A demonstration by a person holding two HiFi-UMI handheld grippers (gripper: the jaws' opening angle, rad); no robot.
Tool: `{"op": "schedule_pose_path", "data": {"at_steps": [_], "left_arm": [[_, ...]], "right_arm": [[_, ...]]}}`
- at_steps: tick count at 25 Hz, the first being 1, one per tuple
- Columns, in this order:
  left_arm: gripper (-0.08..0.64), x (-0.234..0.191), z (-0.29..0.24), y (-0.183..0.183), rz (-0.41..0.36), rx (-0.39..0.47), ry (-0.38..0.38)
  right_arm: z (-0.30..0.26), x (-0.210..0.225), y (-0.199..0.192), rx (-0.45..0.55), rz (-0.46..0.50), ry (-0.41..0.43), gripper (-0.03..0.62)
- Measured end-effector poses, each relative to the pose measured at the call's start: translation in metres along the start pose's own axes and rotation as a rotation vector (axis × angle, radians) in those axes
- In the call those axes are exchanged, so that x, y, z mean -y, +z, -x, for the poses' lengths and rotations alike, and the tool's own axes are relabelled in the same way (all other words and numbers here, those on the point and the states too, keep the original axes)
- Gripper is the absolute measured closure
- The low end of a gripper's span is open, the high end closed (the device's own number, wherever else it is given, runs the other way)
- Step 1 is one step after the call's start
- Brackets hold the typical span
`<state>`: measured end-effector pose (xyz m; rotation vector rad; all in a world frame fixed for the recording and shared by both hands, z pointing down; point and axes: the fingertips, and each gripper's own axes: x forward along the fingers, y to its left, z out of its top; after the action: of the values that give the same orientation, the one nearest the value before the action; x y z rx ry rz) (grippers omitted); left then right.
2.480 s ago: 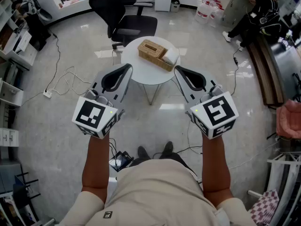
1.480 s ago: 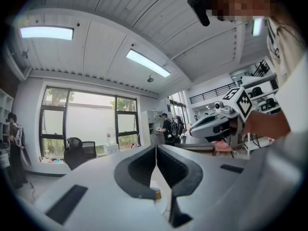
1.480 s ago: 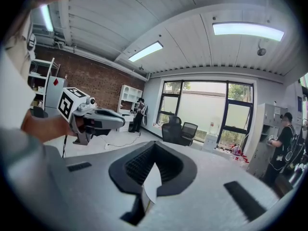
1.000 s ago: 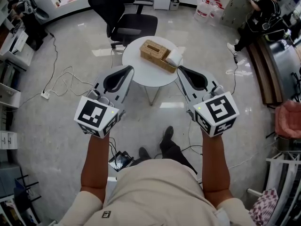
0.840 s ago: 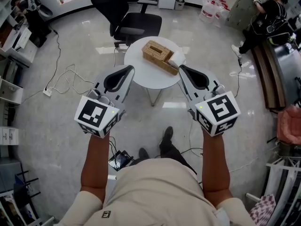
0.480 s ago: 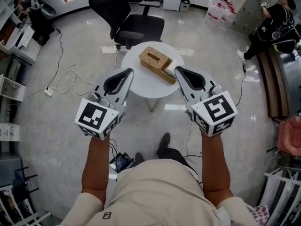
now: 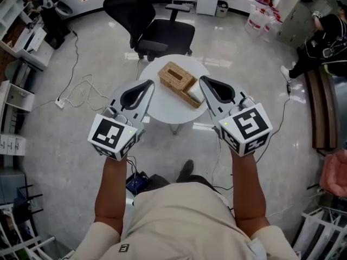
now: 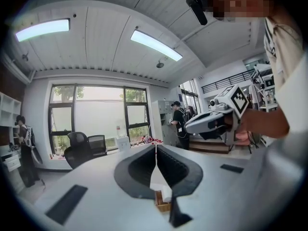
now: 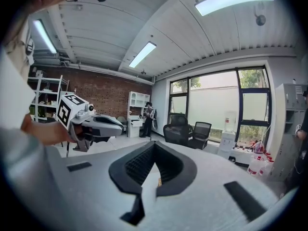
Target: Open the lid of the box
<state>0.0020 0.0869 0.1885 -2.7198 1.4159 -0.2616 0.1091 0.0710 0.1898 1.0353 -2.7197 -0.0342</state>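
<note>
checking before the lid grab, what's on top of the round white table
A woven box with a closed, slotted lid, and a white object at its right end. The right tool covers part of that object; the box's inside is hidden.

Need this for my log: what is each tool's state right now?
Left tool: closed, holding nothing.
Right tool: closed, holding nothing.

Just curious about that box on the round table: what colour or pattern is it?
The box is tan woven wicker, clearest in the head view.

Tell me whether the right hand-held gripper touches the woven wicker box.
Apart. Left gripper view shows the right hand-held gripper in mid-air, the woven wicker box far below.
</note>
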Motion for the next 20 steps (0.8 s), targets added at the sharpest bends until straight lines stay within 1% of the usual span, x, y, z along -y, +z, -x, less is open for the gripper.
{"op": "schedule_pose_path", "data": {"at_steps": [6, 11, 14, 18, 20], "left_arm": [[0.548, -0.007, -0.022, -0.003, -0.004, -0.003, -0.004], [0.548, -0.037, -0.034, -0.01, 0.005, -0.002, -0.025], [0.548, -0.058, -0.047, -0.016, 0.013, 0.0, -0.058], [0.548, -0.081, -0.073, -0.025, 0.0, 0.025, -0.143], [0.548, -0.096, -0.085, -0.024, -0.002, 0.037, -0.173]], "right_arm": [[-0.014, 0.021, -0.004, 0.004, -0.01, 0.006, 0.6], [-0.044, 0.025, -0.006, -0.015, -0.021, -0.006, 0.6], [-0.065, 0.03, -0.006, -0.036, -0.017, -0.028, 0.6], [-0.085, 0.043, -0.002, -0.058, -0.018, -0.084, 0.6], [-0.099, 0.051, 0.002, -0.064, -0.021, -0.111, 0.6]]}}
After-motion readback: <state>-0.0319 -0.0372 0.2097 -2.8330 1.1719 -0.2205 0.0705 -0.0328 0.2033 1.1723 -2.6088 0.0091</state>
